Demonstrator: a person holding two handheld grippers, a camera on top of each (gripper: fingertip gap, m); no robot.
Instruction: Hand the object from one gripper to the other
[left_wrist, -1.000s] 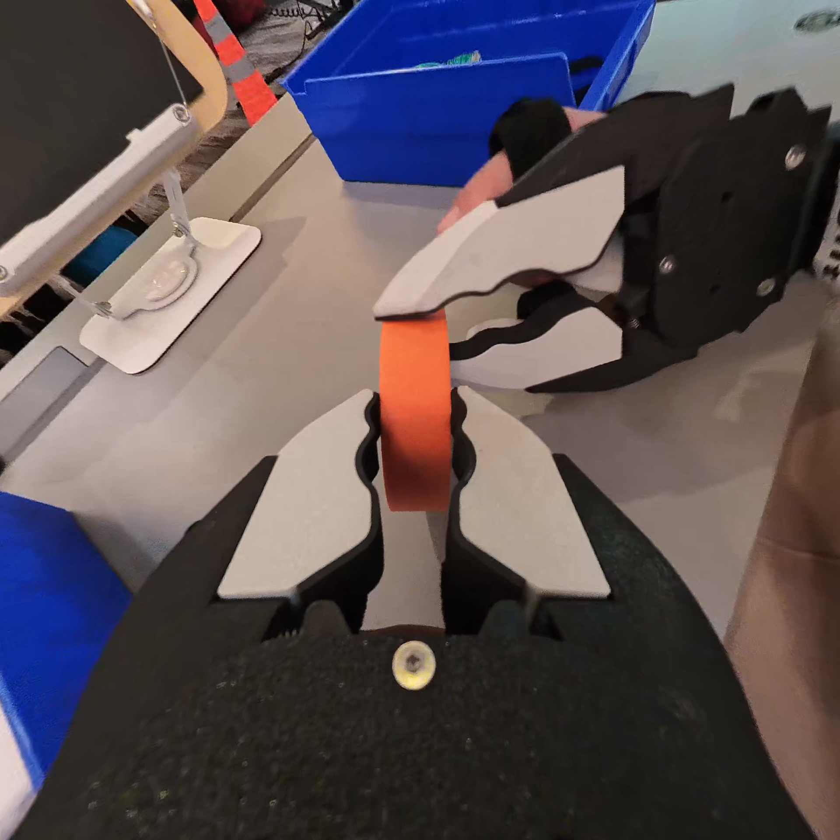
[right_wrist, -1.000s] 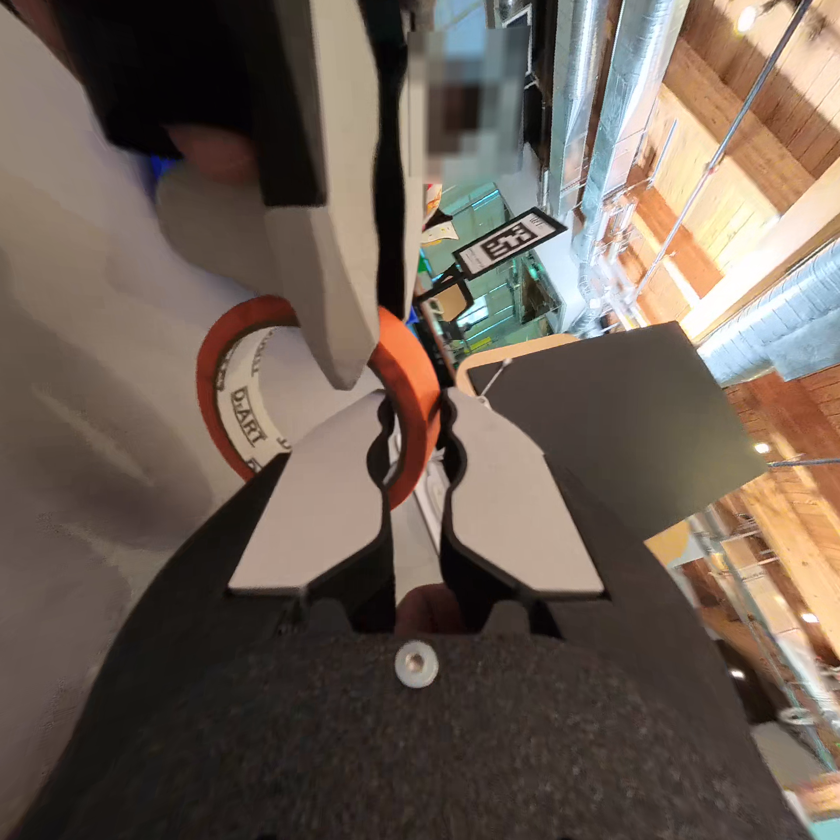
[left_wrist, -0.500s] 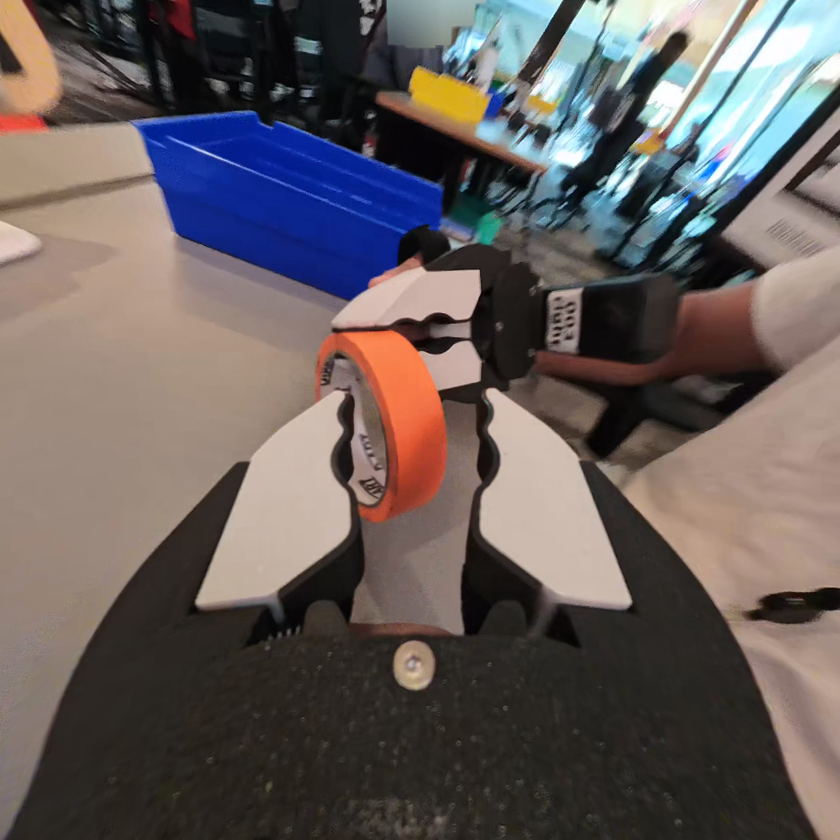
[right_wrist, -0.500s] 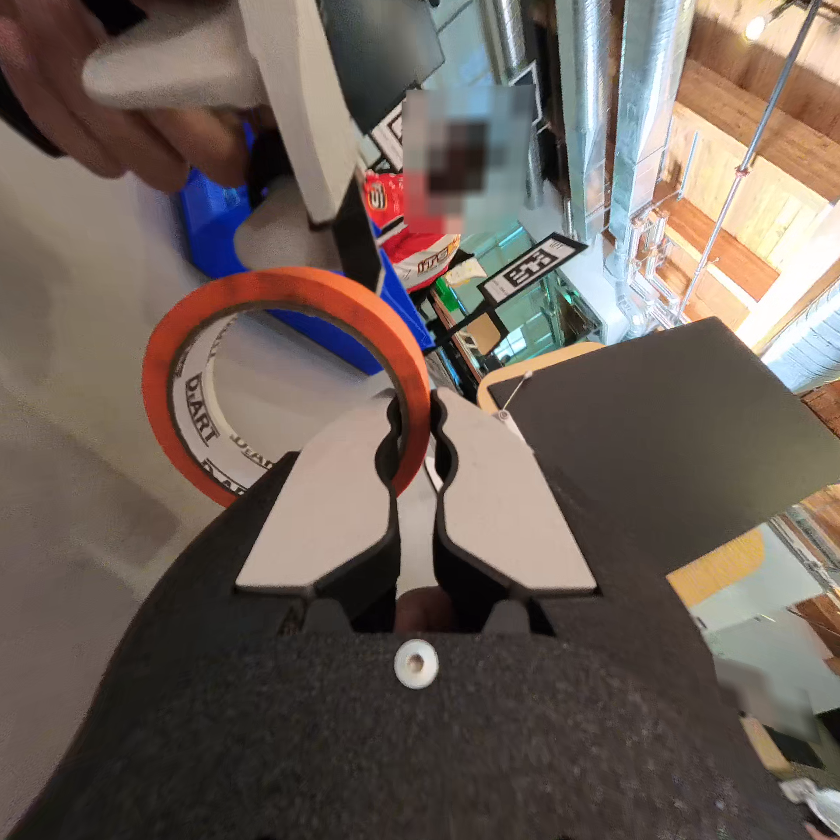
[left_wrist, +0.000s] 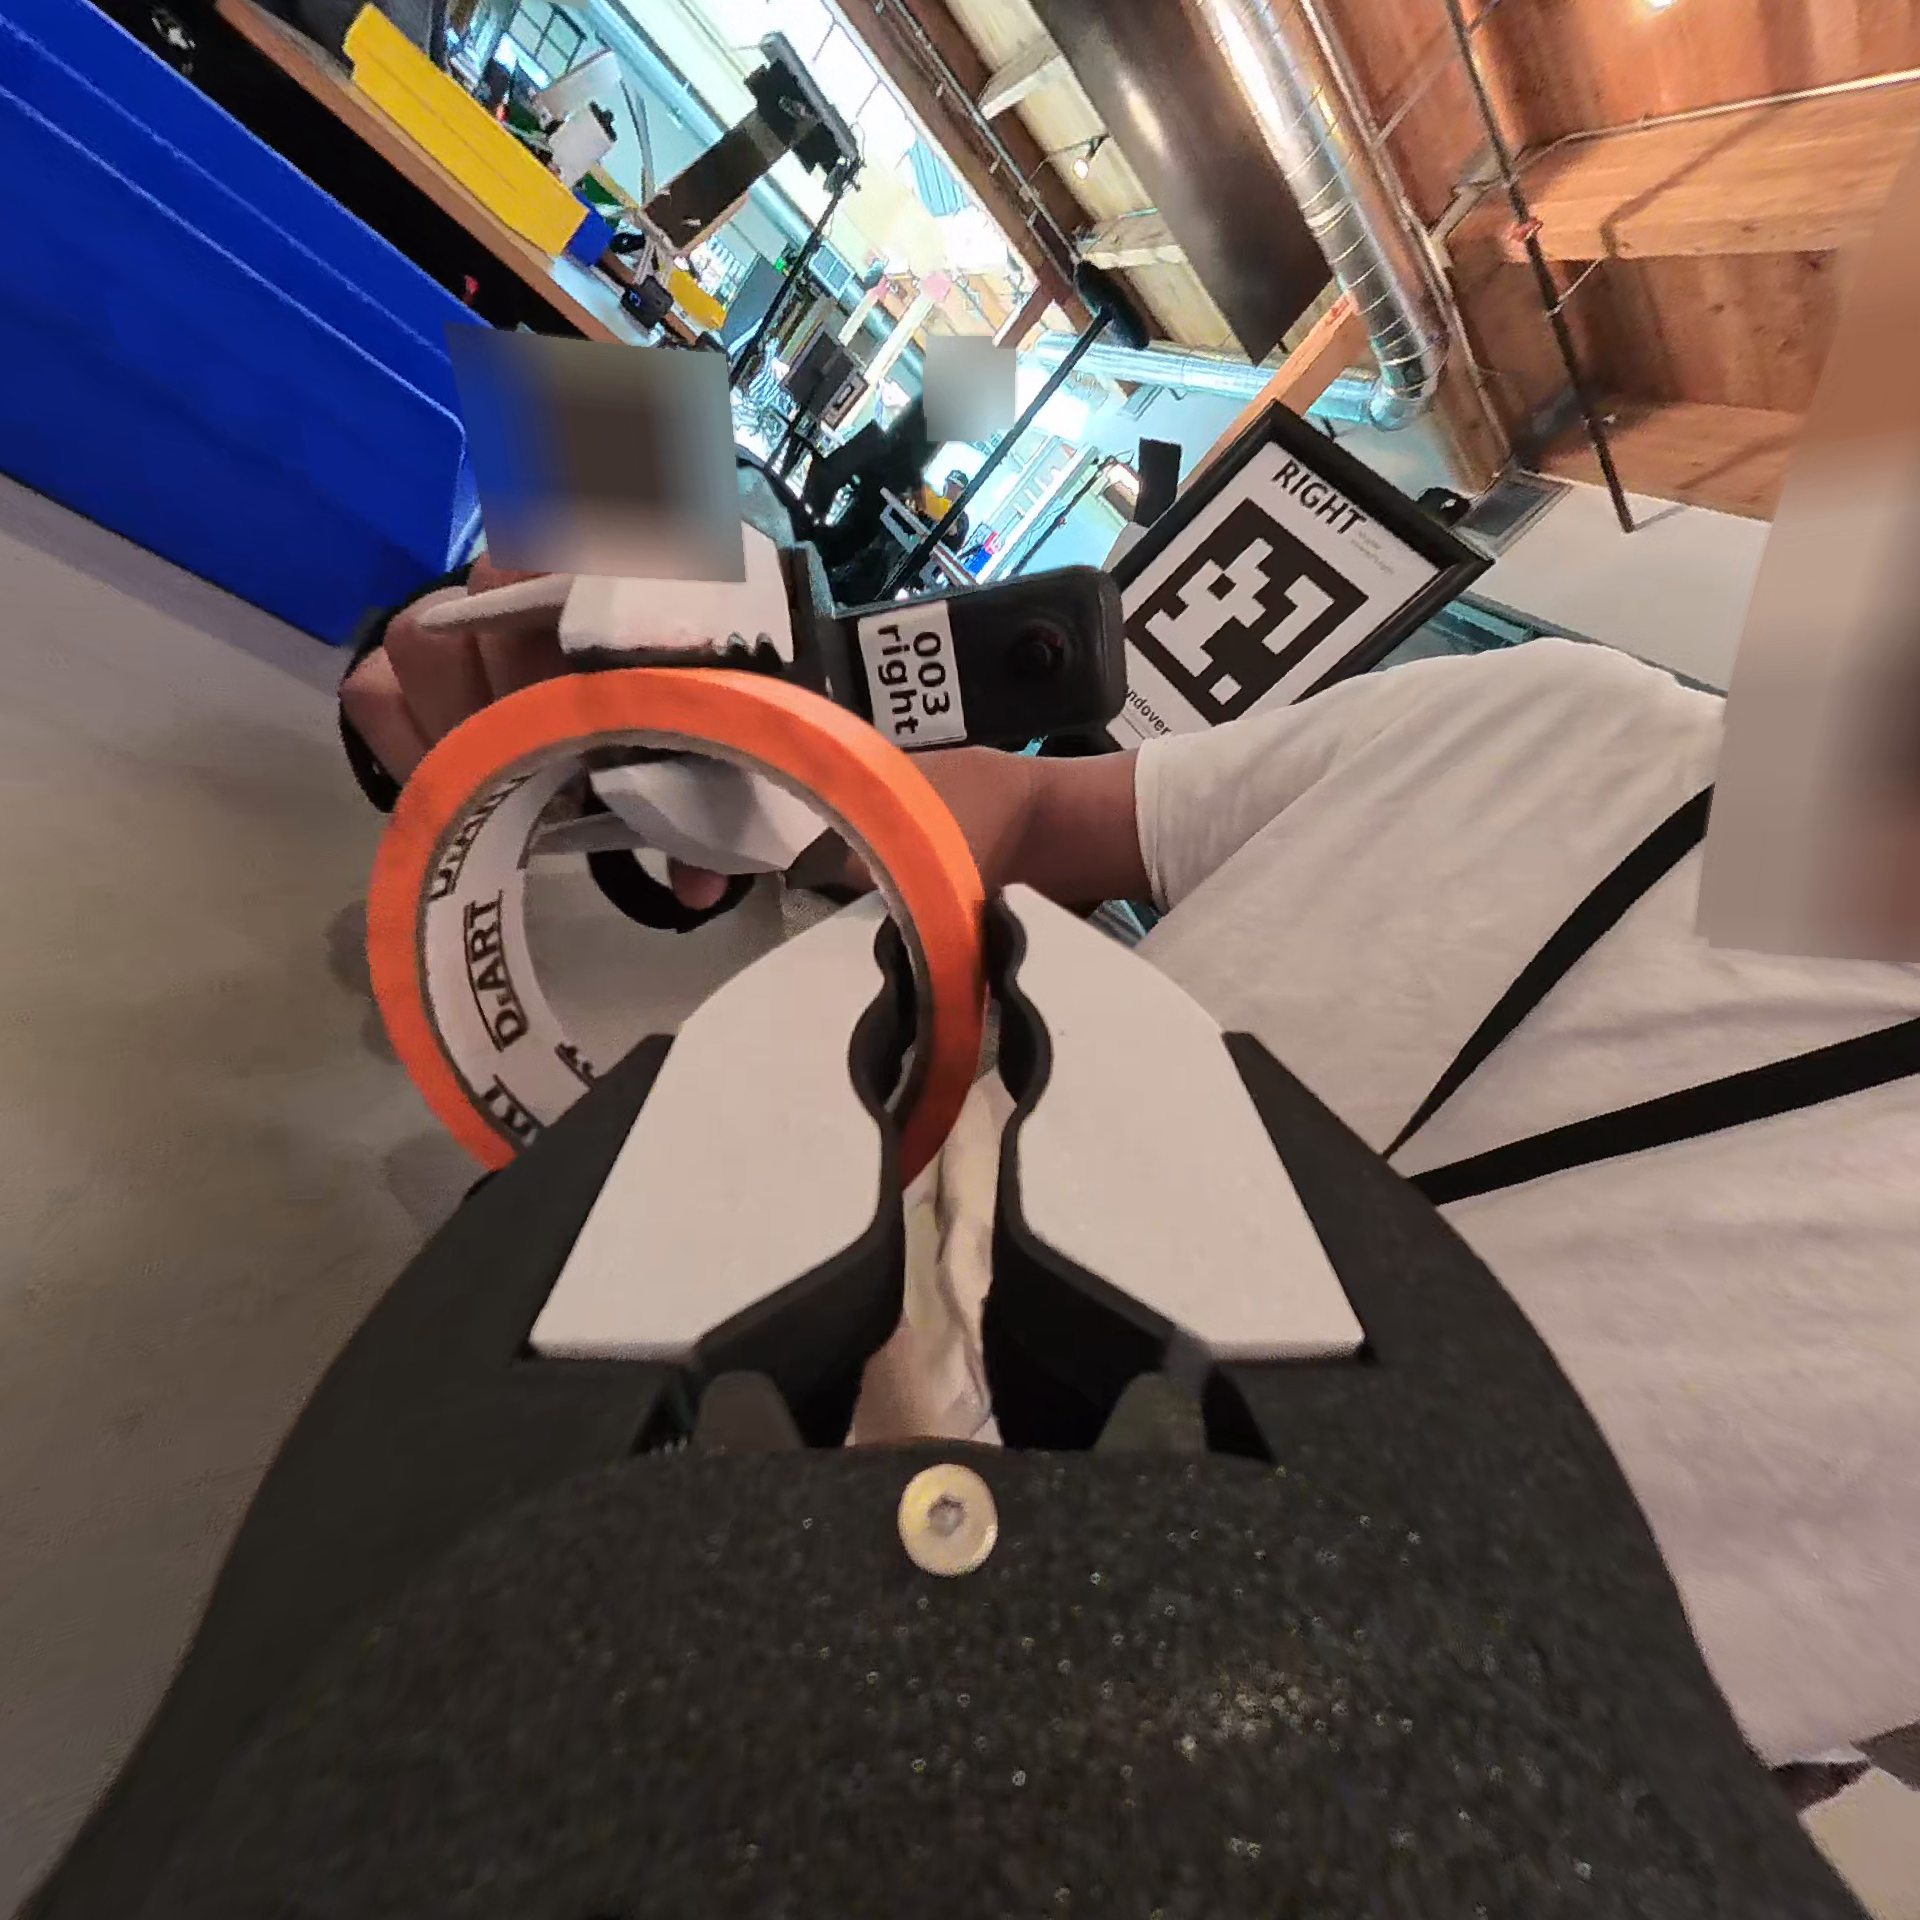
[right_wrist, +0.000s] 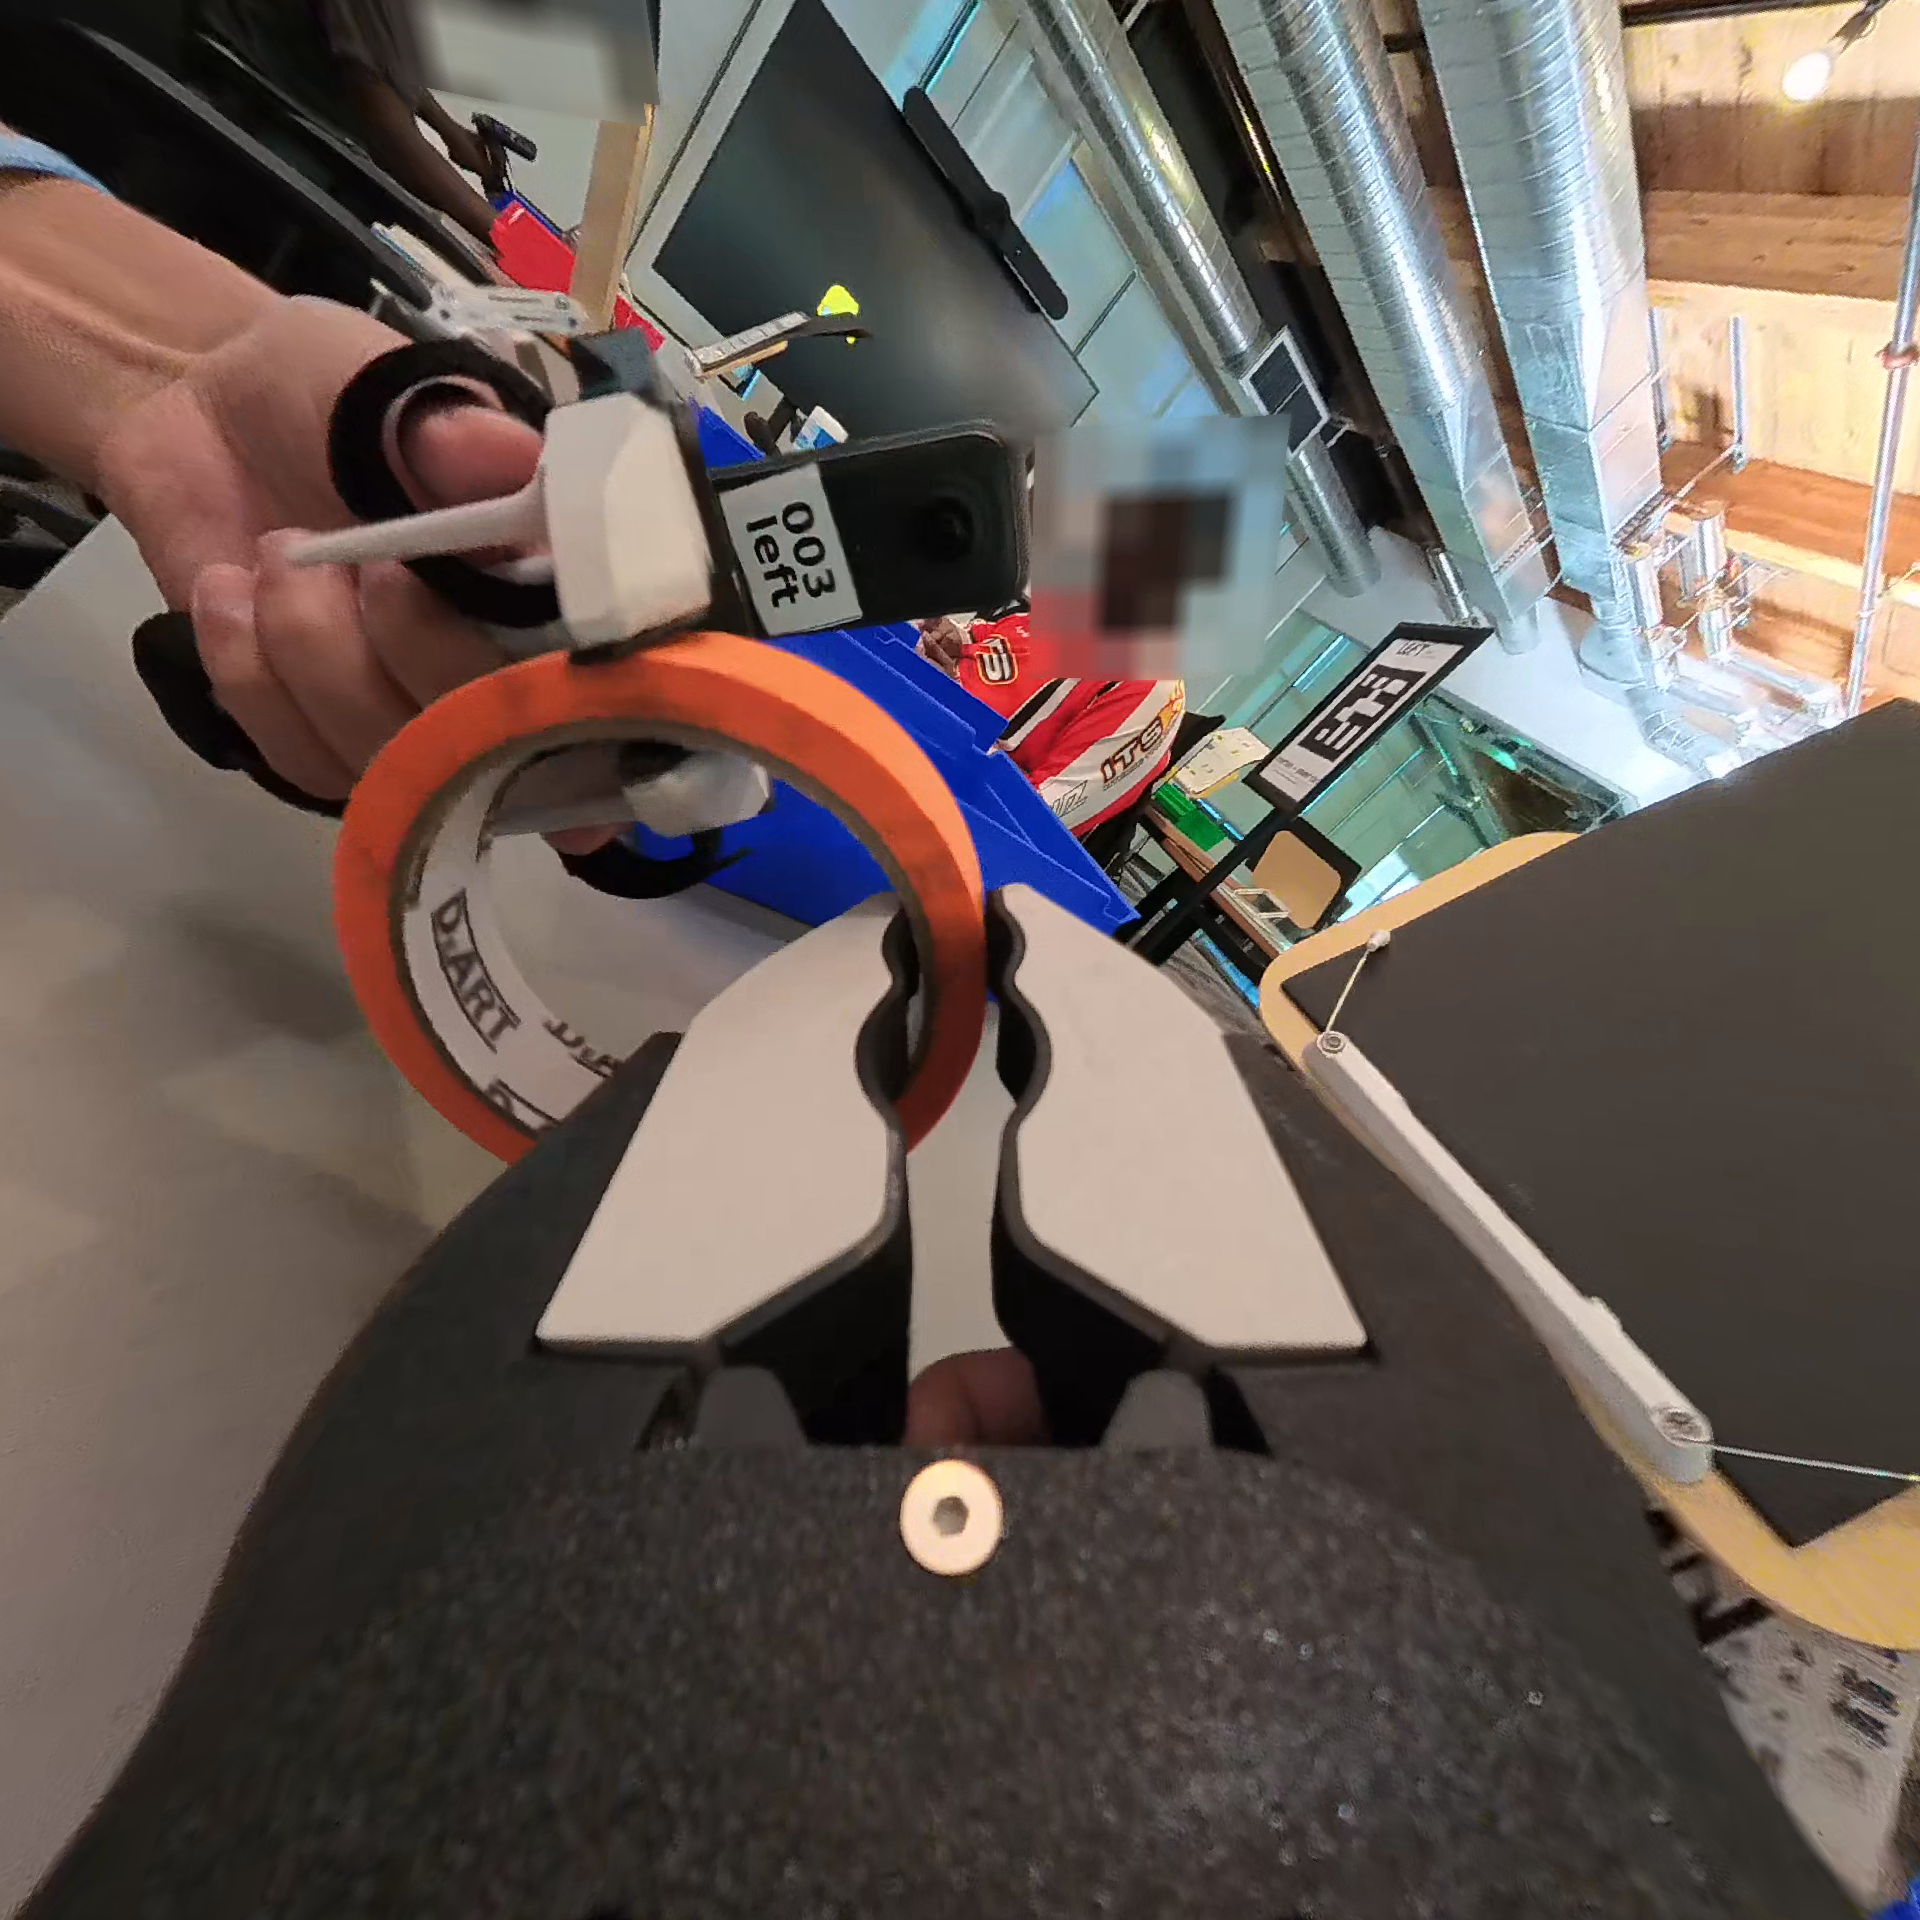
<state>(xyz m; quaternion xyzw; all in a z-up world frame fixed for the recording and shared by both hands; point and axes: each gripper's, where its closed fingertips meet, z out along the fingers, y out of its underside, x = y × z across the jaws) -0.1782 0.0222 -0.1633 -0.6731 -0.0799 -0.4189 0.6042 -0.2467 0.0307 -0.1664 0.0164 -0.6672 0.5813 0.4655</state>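
One orange tape roll (left_wrist: 665, 894), with a white printed core, hangs above the grey table (left_wrist: 156, 1039), pinched through its ring wall by both grippers. The left gripper (left_wrist: 940, 935) is closed on the roll's right edge; the right gripper (right_wrist: 945, 925) clamps it likewise. Beyond the roll, the left wrist view alone shows a white-shirted torso (left_wrist: 1558, 935); only the right wrist view shows a black board (right_wrist: 1662, 1039). One blue bin (left_wrist: 187, 364) sits behind the roll.

Each wrist camera sat just behind its own tongs and looked forward along the two fingers, rolled so the room appeared tilted. The left tongs (left_wrist: 940, 1023) and right tongs (right_wrist: 940, 1023) faced each other at close range. Both views shared the orange tape roll (left_wrist: 665, 727) (right_wrist: 665, 691), the grey tabletop (left_wrist: 156, 1039) (right_wrist: 156, 1143) and a blue bin (left_wrist: 208, 364) (right_wrist: 914, 831).
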